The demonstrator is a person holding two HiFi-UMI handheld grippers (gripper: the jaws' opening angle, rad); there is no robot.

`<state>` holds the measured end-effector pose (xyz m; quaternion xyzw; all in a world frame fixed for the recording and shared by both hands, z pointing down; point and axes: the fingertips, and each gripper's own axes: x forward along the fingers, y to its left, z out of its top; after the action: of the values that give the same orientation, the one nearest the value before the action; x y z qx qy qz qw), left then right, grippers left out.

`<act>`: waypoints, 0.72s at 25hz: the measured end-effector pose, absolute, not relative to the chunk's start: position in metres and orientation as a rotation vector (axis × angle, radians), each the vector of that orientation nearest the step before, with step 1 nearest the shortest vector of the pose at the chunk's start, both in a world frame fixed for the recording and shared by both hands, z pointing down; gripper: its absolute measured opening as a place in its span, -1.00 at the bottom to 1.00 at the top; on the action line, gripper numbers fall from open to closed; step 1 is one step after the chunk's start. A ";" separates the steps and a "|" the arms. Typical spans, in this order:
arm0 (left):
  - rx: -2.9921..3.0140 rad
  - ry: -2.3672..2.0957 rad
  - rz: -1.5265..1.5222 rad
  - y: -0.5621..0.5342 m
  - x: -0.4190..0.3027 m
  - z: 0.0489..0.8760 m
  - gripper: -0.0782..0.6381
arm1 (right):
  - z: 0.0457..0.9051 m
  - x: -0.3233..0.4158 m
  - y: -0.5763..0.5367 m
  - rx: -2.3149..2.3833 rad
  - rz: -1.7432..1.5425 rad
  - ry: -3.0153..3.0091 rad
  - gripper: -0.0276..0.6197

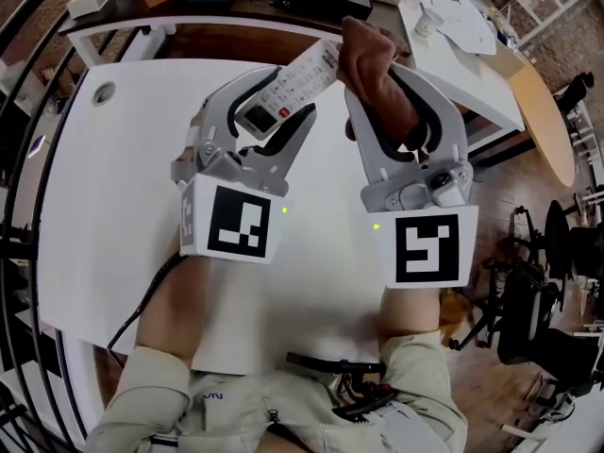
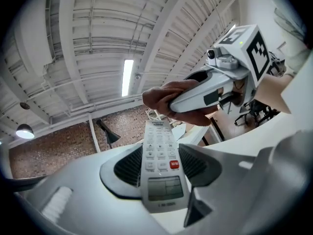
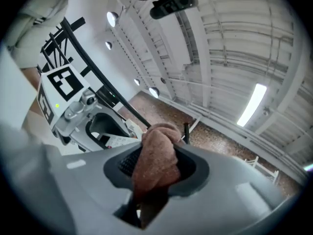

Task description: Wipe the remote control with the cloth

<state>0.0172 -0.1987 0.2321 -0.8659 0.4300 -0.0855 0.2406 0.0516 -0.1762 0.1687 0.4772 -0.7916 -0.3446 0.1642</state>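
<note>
Left gripper clamps remote control; cloth touching its tip

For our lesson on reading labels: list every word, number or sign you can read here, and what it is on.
None can be read.
On the remote control: print above the keys, on the red button and under the screen, all too blurred.
On the jacket: letters too small to read.
On the marker cubes: square patterns, no words.

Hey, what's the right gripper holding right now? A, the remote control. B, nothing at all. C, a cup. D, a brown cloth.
D: the right gripper is clamped on the bunched brown cloth, while the remote control sits in the left gripper.
</note>
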 end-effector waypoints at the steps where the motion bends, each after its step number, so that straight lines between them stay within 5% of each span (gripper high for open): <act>1: -2.379 1.174 -0.224 -0.199 0.017 0.231 -0.10 | 0.169 0.053 -0.179 1.368 -0.983 -2.248 -0.52; 18: -2.545 1.175 -0.034 -0.200 0.006 0.218 -0.10 | 0.202 0.025 -0.175 1.124 -0.893 -2.340 -0.52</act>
<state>0.0062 -0.1998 0.2176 -0.8948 0.4134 -0.0120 0.1684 0.0250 -0.1753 0.2018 0.4016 -0.8356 -0.3191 0.1968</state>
